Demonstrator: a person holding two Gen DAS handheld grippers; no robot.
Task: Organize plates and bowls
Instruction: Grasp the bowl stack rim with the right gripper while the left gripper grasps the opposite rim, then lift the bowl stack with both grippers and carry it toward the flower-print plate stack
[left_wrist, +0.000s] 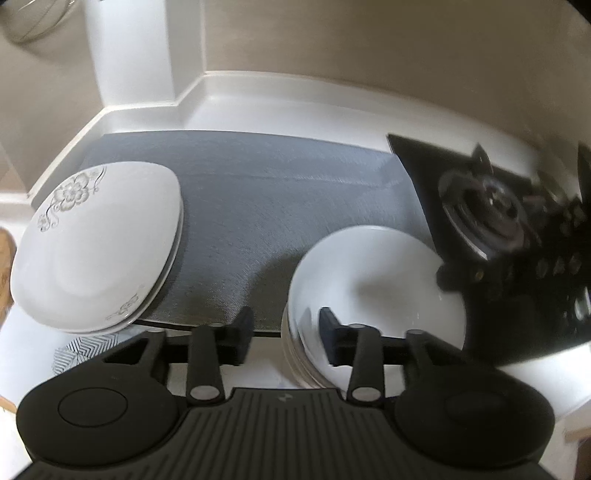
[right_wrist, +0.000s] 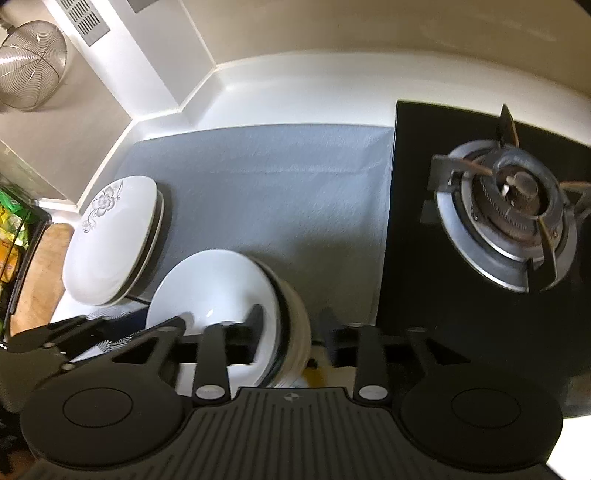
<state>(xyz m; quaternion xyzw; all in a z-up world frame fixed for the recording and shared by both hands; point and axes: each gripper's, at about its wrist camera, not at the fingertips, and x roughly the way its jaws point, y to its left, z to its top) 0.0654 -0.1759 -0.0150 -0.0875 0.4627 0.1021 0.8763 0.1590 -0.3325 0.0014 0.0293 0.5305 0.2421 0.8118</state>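
Note:
A stack of white bowls (left_wrist: 376, 291) stands at the near edge of a grey mat (left_wrist: 258, 206). My left gripper (left_wrist: 286, 332) is open, its jaws astride the stack's left rim. In the right wrist view the same bowl stack (right_wrist: 221, 295) sits under my right gripper (right_wrist: 291, 332), which is open with its jaws astride the stack's right rim. A stack of white square plates with a floral print (left_wrist: 99, 251) lies on the mat's left end; it also shows in the right wrist view (right_wrist: 110, 240). The left gripper's body (right_wrist: 55, 339) shows at left.
A black gas hob with a burner (right_wrist: 509, 218) lies right of the mat; it also shows in the left wrist view (left_wrist: 495, 214). A wire basket (right_wrist: 29, 66) hangs on the wall at upper left. A patterned dish (left_wrist: 81, 350) lies below the plates. A wooden board (right_wrist: 40, 269) is at far left.

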